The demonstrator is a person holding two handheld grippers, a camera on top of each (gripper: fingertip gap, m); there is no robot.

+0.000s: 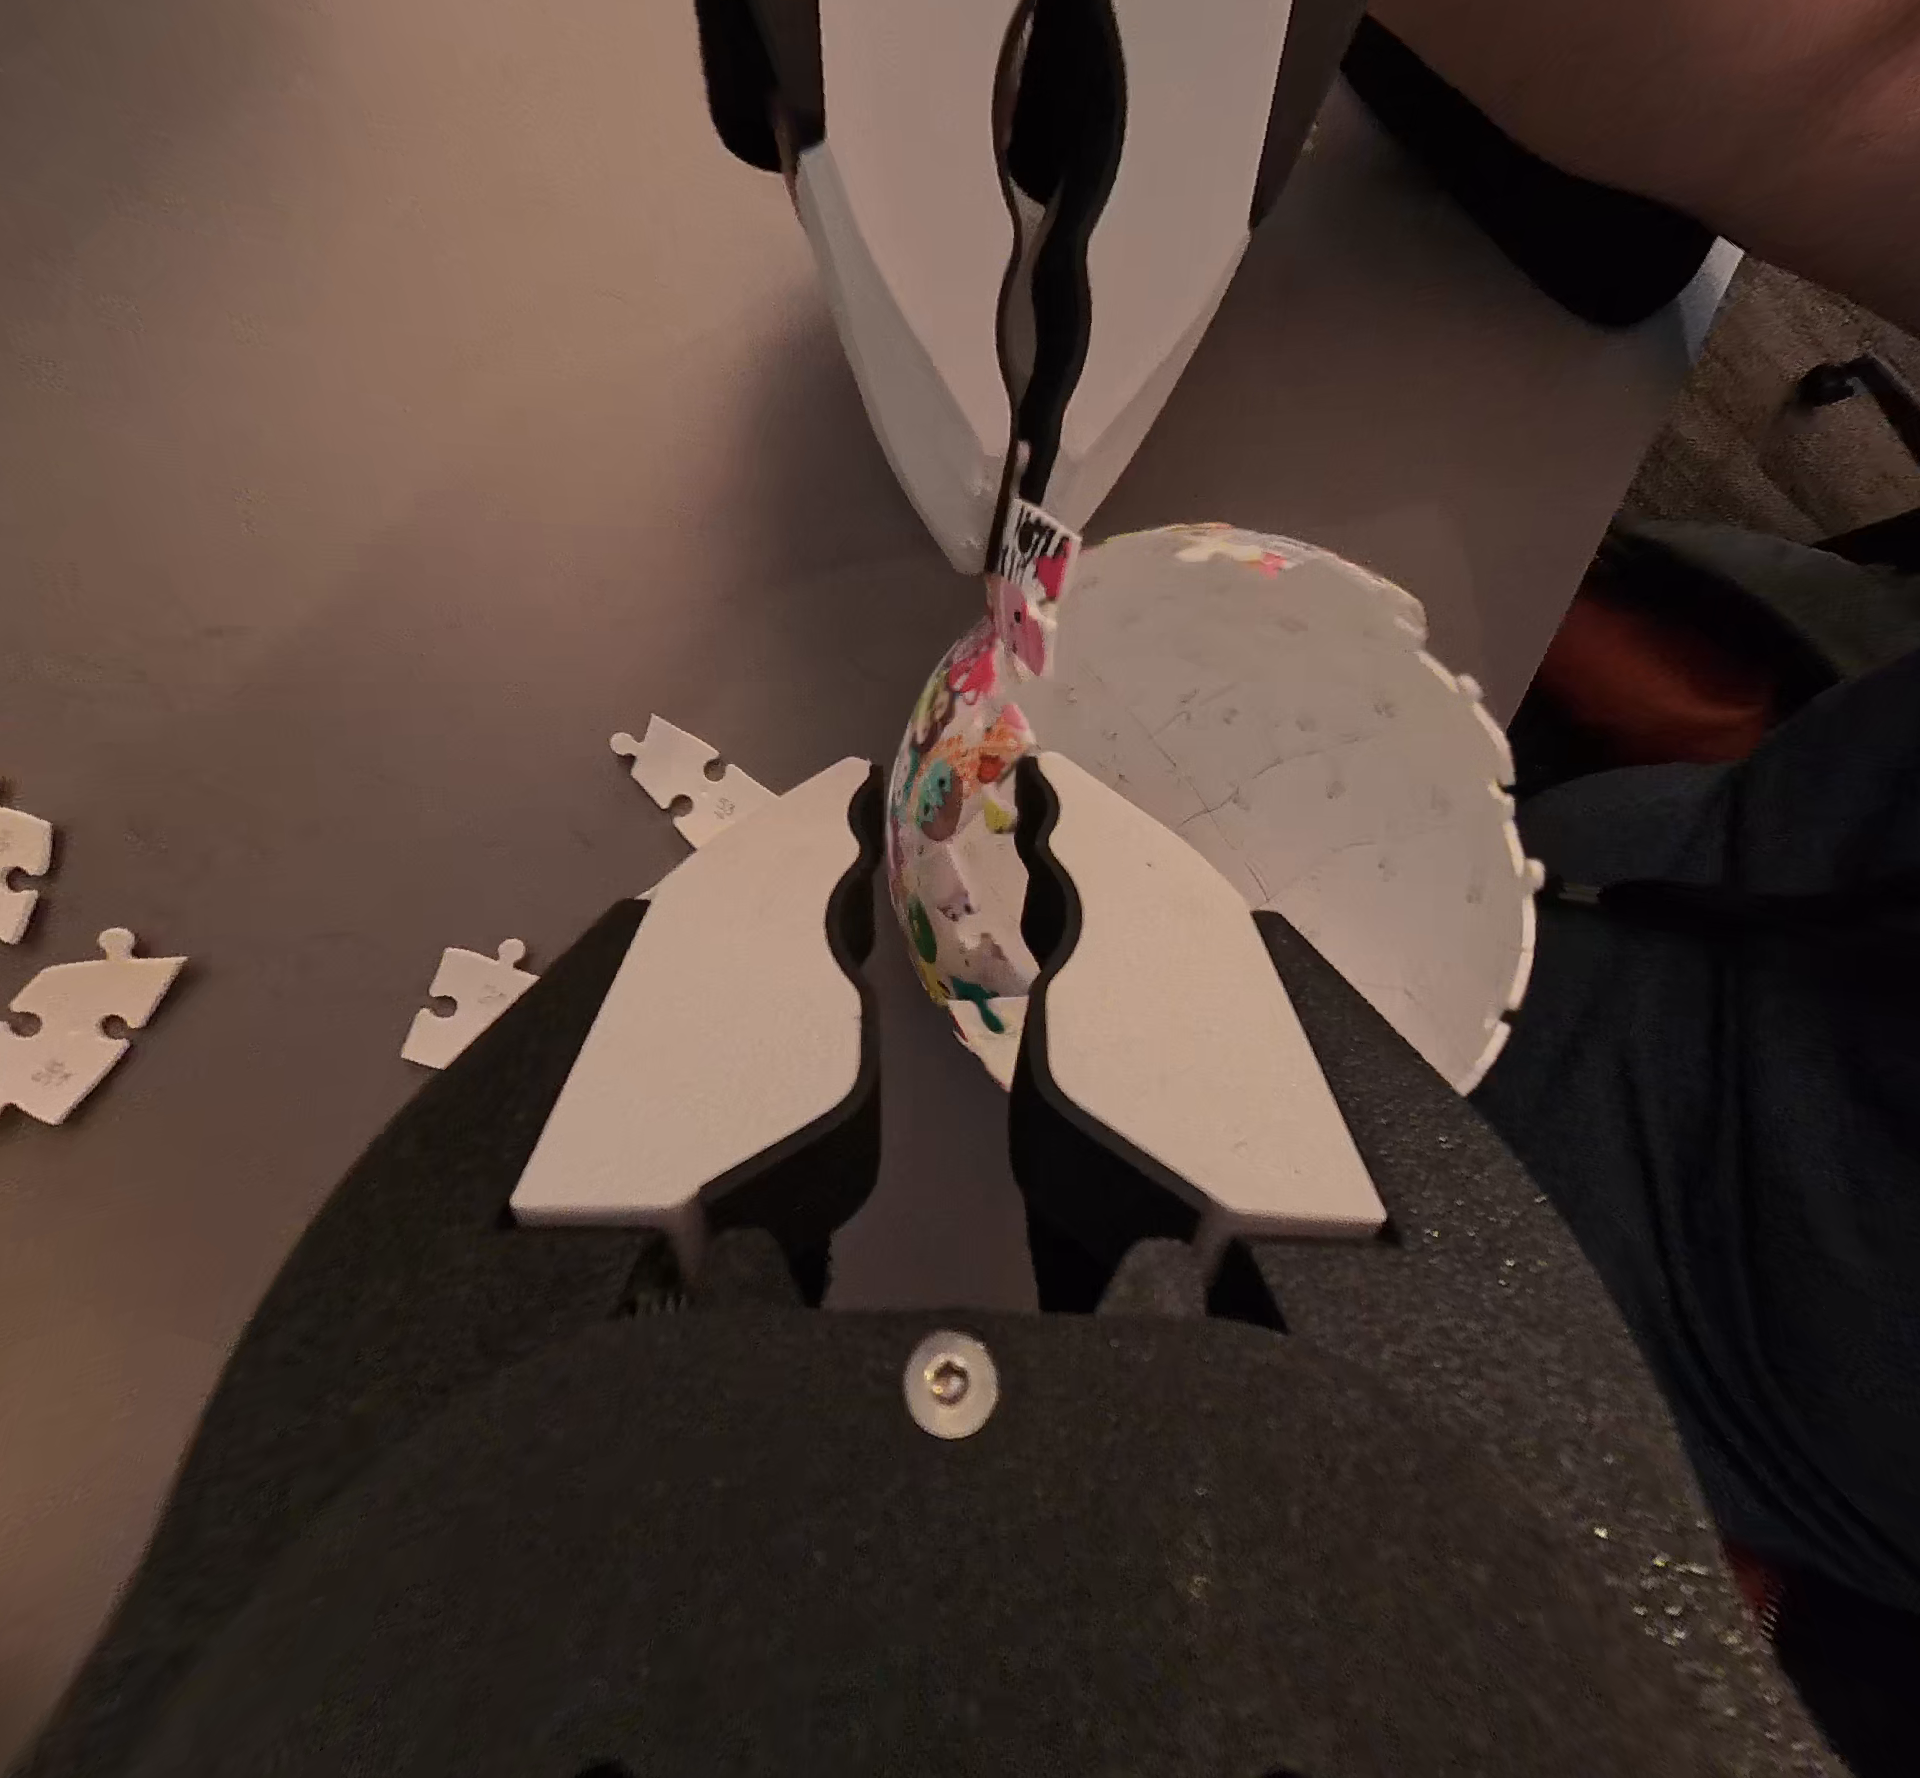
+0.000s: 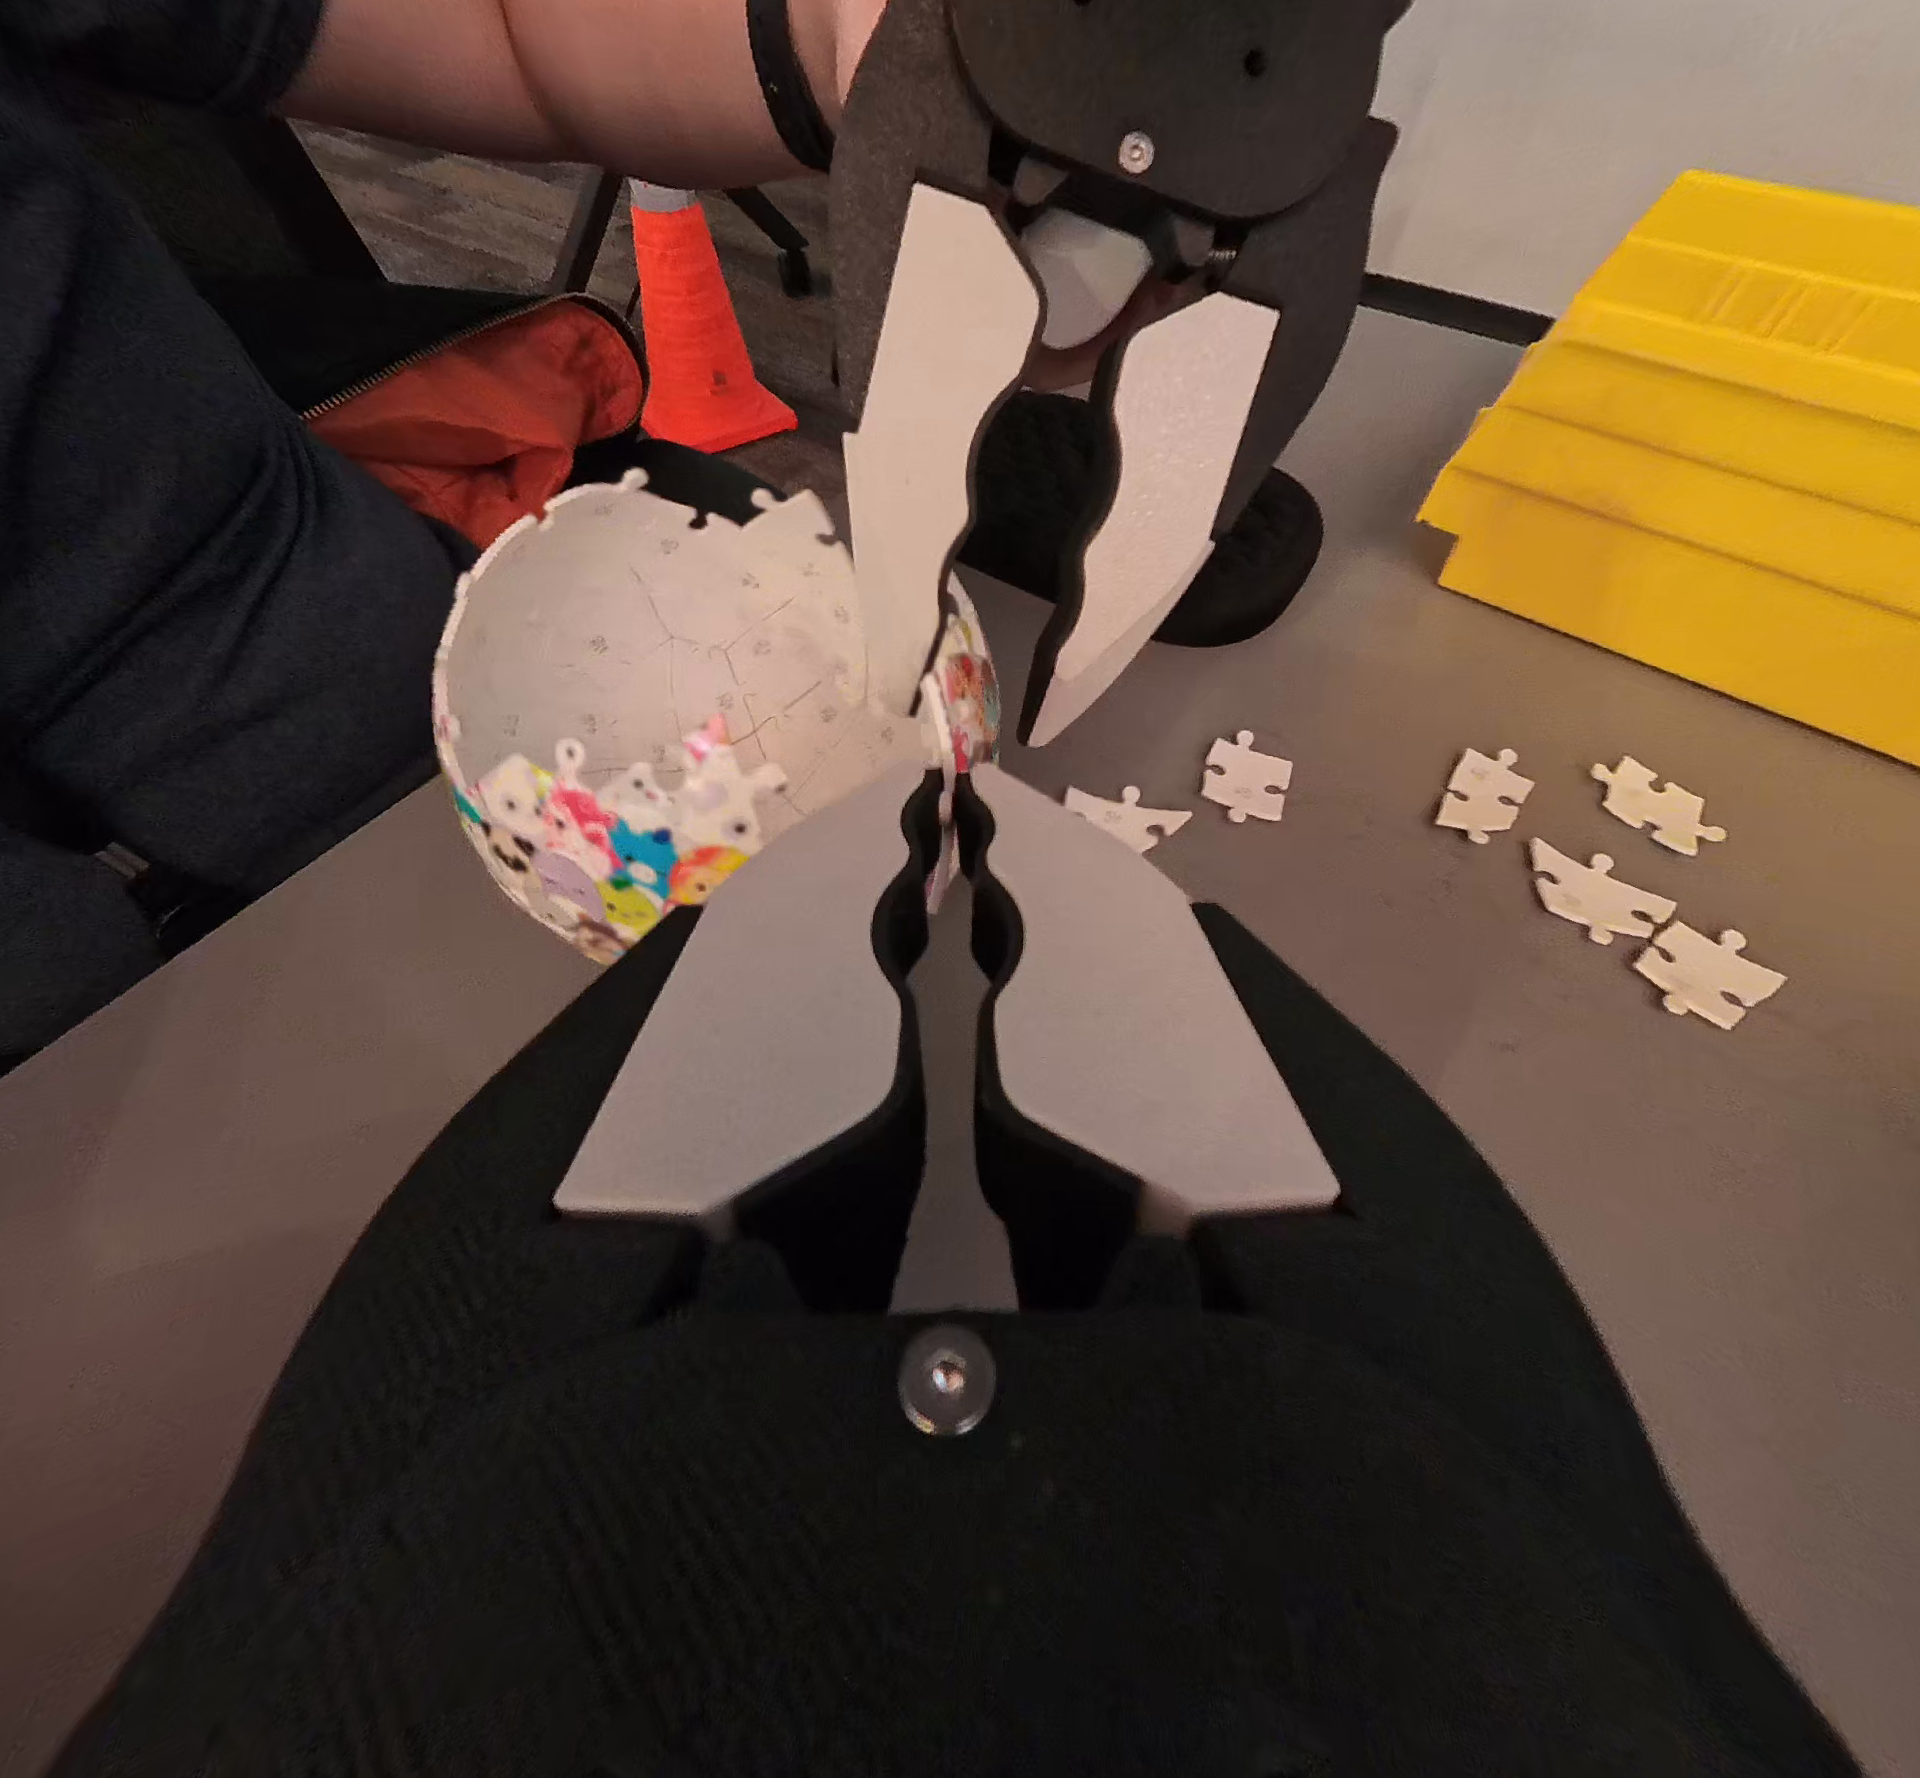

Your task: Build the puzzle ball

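The half-built puzzle ball (image 1: 1299, 741) is a white shell with colourful cartoon print outside, tilted at the grey table's near edge; it also shows in the right wrist view (image 2: 623, 648). My left gripper (image 1: 951, 772) straddles its wall, one finger inside and one outside, closed on it; it comes down from above in the right wrist view (image 2: 961, 715). My right gripper (image 2: 951, 778) is shut on a printed puzzle piece (image 2: 943, 855) and holds it against the ball's rim. In the left wrist view it (image 1: 1023, 523) pinches that piece (image 1: 1029, 575) at the rim.
Several loose white pieces lie face down on the table (image 2: 1247, 778) (image 2: 1595, 892) (image 1: 686, 778) (image 1: 83, 1022). A yellow stack (image 2: 1704, 461) sits at the far right. An orange cone (image 2: 696, 326) stands on the floor. A person's arm and dark sleeve are close by the ball. Only a small space, under 4 cm, lies between the two pairs of fingers.
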